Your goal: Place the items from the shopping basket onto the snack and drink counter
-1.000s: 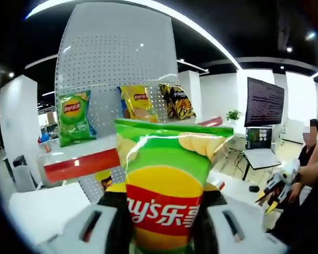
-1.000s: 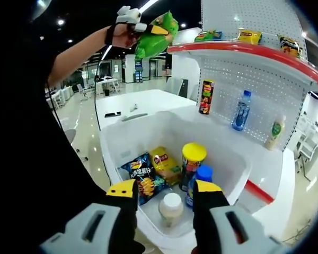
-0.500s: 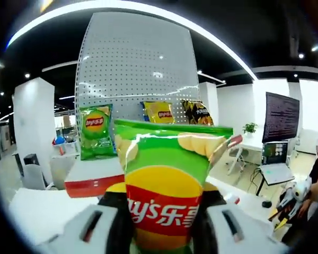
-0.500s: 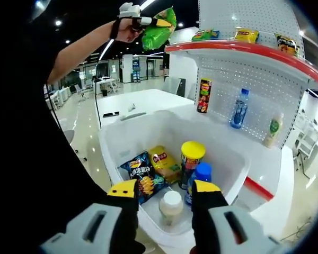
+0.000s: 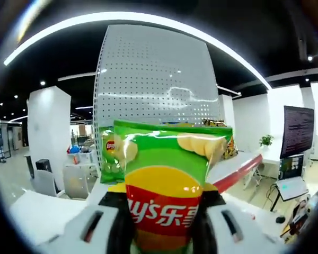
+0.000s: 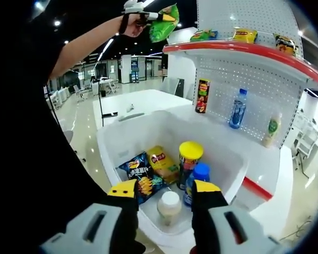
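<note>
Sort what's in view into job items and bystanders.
Job: green crisp bag clamped in left hand-held gripper; white plastic basket; yellow-lidded canister; blue-capped bottle; red-edged top shelf.
Bystanders: wall monitor; laptop.

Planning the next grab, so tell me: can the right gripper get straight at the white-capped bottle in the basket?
Probably yes. The right gripper hangs open above the basket, and the white-capped bottle stands uncovered between the chip bags and the blue-capped bottle.

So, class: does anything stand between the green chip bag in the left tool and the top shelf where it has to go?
Nothing visible does. The left tool holds the green chip bag raised just off the end of the red-edged top shelf. The nearest item there, another green bag, lies further along the shelf.
</note>
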Demonstrator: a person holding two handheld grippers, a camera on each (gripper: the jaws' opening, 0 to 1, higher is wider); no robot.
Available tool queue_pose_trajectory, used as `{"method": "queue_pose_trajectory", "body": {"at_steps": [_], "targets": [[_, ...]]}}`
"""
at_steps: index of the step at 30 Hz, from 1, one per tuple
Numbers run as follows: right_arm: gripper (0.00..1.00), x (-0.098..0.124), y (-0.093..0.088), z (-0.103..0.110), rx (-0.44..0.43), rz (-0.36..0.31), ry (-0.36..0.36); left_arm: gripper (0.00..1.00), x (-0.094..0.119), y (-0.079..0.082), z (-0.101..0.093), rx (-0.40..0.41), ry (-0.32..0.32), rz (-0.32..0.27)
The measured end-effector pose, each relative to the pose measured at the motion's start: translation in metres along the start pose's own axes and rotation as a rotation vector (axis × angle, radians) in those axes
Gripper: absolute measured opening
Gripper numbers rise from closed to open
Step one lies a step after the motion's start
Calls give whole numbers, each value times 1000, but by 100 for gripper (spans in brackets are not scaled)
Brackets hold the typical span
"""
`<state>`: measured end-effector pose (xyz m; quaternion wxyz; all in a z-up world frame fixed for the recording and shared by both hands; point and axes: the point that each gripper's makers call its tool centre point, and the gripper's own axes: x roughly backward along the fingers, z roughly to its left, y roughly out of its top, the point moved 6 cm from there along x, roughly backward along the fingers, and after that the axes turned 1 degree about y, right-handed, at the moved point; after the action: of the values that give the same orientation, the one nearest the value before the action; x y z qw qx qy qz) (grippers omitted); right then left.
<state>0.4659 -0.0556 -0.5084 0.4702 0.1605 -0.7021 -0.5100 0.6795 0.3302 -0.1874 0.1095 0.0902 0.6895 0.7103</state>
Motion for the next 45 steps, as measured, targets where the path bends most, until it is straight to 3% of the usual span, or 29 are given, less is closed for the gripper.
{"method": "queue_pose_trajectory", "body": {"at_steps": [7, 18, 30, 45], "targets": [[40, 2, -1, -3, -4, -2, -9, 40, -17, 24, 18, 6, 64, -50], [40, 7, -5, -8, -17, 9, -34, 40, -44, 38, 45, 71, 139, -110], [40, 14, -7, -9, -36, 19, -68, 40, -84, 41, 66, 131, 177, -117], [39, 17, -11, -8, -63, 21, -101, 40, -119, 27, 87, 176, 209, -110]]}}
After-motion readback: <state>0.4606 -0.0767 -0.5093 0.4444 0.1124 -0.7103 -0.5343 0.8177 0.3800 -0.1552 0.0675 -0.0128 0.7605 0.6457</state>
